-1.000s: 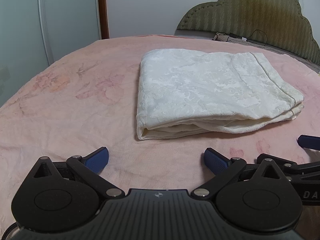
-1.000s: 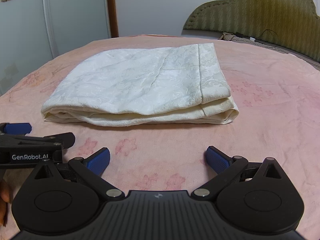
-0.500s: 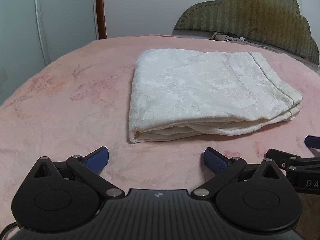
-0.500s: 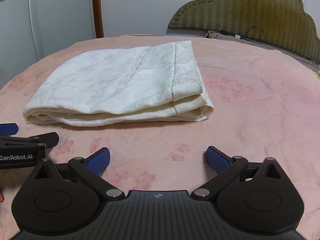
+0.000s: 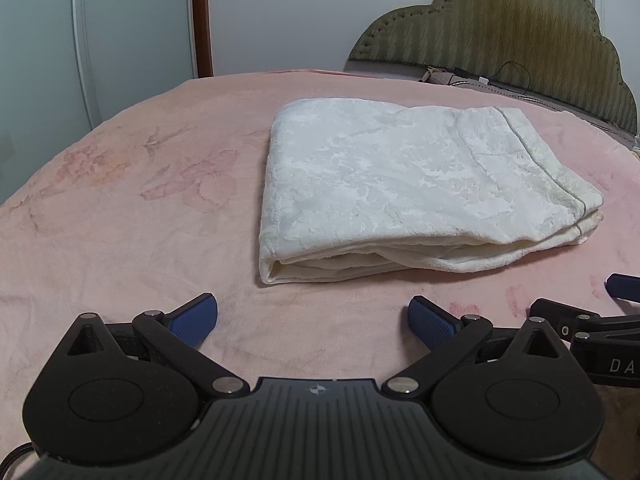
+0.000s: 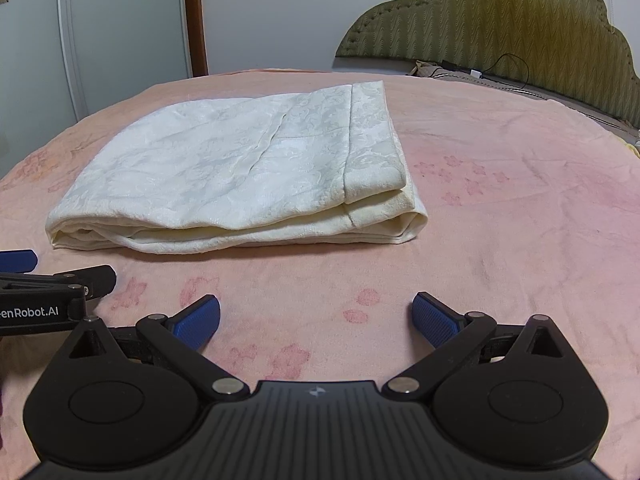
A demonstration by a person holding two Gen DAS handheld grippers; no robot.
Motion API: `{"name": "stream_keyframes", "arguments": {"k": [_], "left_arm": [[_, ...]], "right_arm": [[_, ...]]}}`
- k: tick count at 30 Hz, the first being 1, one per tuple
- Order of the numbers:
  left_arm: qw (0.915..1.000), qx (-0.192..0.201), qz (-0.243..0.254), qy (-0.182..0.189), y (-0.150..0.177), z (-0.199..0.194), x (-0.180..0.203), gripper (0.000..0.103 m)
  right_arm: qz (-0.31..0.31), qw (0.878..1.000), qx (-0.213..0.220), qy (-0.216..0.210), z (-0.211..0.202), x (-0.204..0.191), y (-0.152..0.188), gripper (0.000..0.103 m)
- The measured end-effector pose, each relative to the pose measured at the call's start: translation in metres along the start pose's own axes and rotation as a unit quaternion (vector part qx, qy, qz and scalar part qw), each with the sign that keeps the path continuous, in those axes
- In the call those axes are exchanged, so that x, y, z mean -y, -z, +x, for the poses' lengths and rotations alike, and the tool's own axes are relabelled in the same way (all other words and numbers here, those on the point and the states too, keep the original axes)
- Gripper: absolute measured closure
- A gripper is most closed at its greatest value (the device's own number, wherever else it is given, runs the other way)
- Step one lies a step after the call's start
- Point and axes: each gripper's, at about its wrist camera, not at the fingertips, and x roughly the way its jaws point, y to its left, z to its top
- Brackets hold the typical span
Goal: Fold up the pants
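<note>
The cream-white pants (image 5: 412, 184) lie folded into a thick rectangle on the pink bed cover (image 5: 132, 216). They also show in the right wrist view (image 6: 240, 176), with the hem band on the right side. My left gripper (image 5: 313, 318) is open and empty, a short way in front of the pants' near edge. My right gripper (image 6: 316, 318) is open and empty, also in front of the pants. Each gripper shows at the edge of the other's view: the right gripper (image 5: 592, 316) at the right, the left gripper (image 6: 48, 284) at the left.
An olive padded headboard (image 5: 512, 36) stands at the back right with a black cable (image 5: 516, 76) and small items along its base. A white wardrobe (image 6: 100, 40) and a brown door frame (image 5: 200, 20) stand at the back left.
Both grippers have shifted a little sideways and back in front of the pants. The pants have not moved. Both grippers stay open.
</note>
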Motion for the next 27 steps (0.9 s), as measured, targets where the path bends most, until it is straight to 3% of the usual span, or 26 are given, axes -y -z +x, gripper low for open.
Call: {"name": "stream_keyframes", "arguments": {"k": [27], "left_arm": [[1.0, -0.001, 0.003, -0.001, 0.0002, 0.0009, 0.0013, 0.0]], "right_arm": [[0.0, 1.0, 0.0, 0.0, 0.0002, -0.0002, 0.0, 0.0]]}}
